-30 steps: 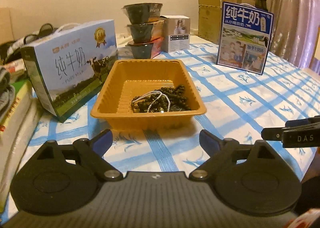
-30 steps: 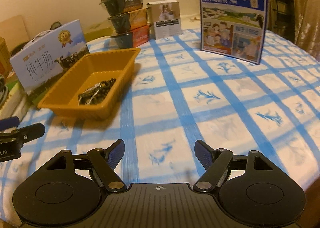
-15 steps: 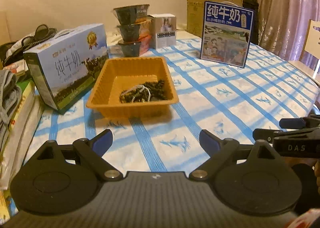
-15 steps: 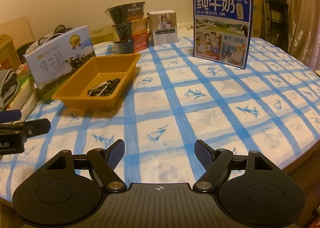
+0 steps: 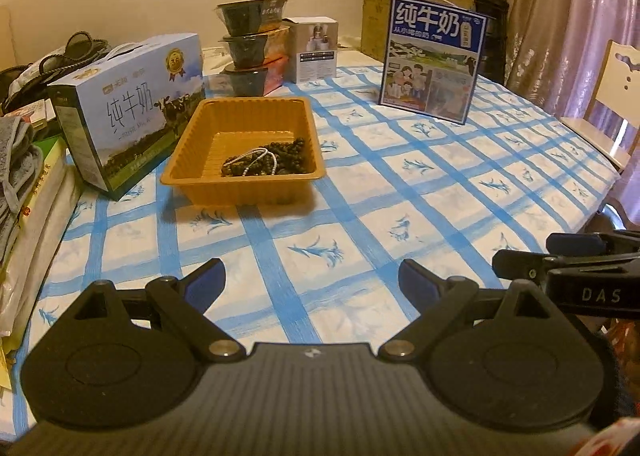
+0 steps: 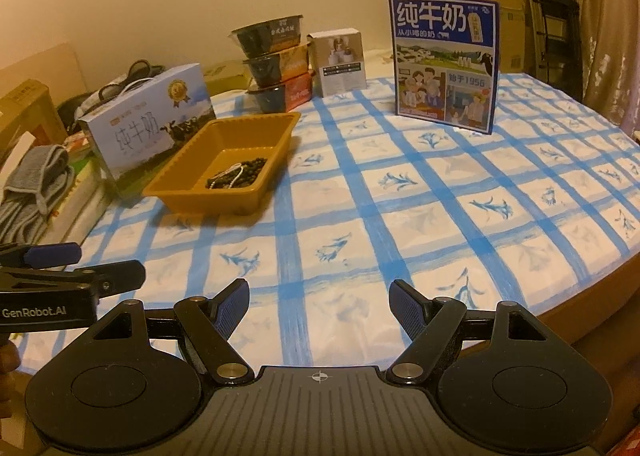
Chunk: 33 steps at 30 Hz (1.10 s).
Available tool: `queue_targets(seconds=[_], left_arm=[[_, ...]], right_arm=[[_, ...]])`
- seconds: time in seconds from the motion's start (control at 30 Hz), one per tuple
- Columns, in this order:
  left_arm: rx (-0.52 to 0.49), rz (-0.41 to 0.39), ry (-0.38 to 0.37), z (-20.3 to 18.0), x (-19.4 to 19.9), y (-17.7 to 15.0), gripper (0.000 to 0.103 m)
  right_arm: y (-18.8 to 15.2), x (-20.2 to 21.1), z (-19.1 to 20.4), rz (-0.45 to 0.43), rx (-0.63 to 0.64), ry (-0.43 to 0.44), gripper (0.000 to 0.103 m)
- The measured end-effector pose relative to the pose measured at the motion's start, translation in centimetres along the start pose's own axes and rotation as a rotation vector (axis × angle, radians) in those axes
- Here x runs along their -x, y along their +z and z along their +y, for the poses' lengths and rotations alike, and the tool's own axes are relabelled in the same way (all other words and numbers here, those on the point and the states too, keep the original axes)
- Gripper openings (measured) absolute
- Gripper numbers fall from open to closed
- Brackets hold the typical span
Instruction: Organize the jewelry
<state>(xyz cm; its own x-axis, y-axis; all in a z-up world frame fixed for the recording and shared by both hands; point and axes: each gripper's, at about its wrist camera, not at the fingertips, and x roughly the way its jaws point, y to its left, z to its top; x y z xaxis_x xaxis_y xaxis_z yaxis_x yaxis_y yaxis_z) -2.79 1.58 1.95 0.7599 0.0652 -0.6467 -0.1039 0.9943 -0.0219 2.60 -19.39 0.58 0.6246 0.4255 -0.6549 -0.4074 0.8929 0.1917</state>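
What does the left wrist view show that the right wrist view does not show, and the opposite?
Only the left wrist view shows the pale wooden chair at the table's right edge, and the right gripper seen from its side.

Only the right wrist view shows the brown cardboard box at far left, and the left gripper seen from its side.

Both show the orange tray holding the dark bead strands, the light blue milk box, the upright dark blue milk carton, the stacked bowls and the blue checked tablecloth. Both grippers are open and empty.

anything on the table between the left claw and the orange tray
No, only bare checked tablecloth lies between the left claw and the orange tray, in the left wrist view.
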Motion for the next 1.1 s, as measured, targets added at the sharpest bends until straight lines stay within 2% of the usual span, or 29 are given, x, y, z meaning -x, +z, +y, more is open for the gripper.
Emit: queue_targets(seconds=[0.37,1.1], left_arm=[[-0.007,0.002,-0.008,-0.7,0.7,-0.5,0.093],[-0.012,0.007,-0.026,-1.3,0.5,-0.5,0.093]], right_arm=[[-0.5,1.6,-0.2,-0.012,-0.032,0.010,0.077],[-0.7,1.3,-0.5,-0.007,-0.043,0.007,0.077]])
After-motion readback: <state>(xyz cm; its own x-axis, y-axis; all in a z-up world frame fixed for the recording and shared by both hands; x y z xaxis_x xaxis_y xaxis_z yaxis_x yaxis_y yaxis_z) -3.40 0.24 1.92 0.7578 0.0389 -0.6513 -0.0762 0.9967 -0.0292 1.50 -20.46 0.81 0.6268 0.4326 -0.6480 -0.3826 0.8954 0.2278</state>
